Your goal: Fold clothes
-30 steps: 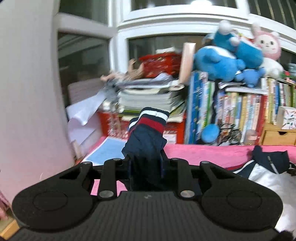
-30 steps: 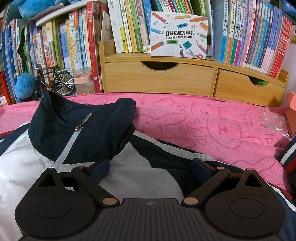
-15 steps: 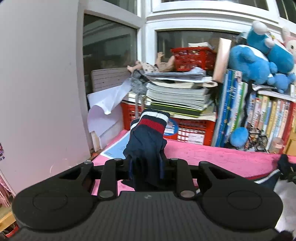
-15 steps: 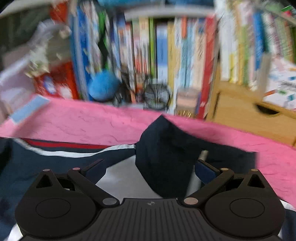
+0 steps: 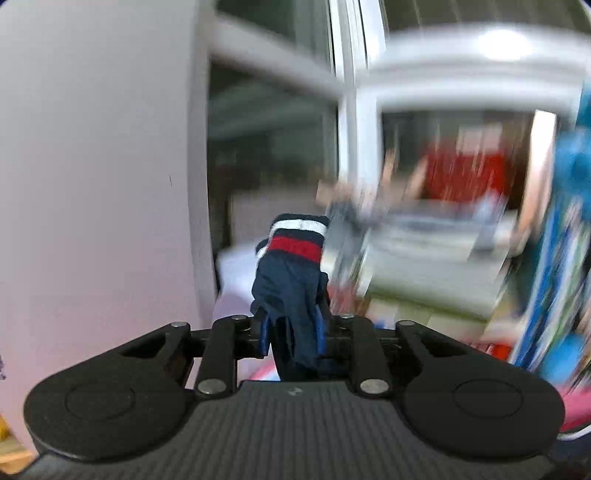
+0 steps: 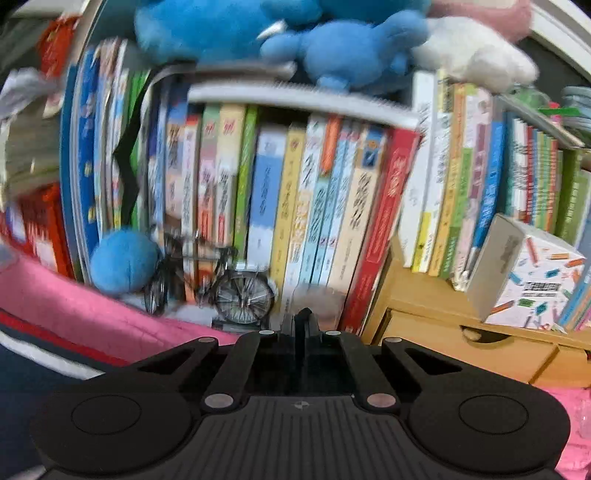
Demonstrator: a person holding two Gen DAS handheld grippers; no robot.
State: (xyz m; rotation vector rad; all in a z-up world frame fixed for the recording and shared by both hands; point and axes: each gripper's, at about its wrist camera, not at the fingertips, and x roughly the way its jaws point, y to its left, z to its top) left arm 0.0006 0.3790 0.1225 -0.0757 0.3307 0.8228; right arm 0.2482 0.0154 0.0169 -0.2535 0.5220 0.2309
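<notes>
A navy sleeve (image 5: 291, 291) with a red and white striped cuff (image 5: 297, 240) stands up out of my left gripper (image 5: 291, 332), which is shut on it in the air in front of a pale wall and a window. The left wrist view is blurred. My right gripper (image 6: 304, 321) is shut, its fingers pressed together, and no cloth shows between them. It points at a row of books above the table. An edge of the navy jacket (image 6: 33, 343), with red and white stripes, lies on the pink cloth (image 6: 92, 317) at the lower left of the right wrist view.
A shelf of upright books (image 6: 295, 206) runs across the back, with blue plush toys (image 6: 295, 33) on top. A model bicycle (image 6: 221, 288) and a blue ball (image 6: 123, 260) stand before it. A wooden drawer unit (image 6: 461, 332) carries a white box (image 6: 524, 269). Pale wall (image 5: 92, 184) to the left.
My right gripper went from wide open over the jacket collar to shut and rose to face the books. My left gripper swung left towards the wall and window, still gripping the sleeve.
</notes>
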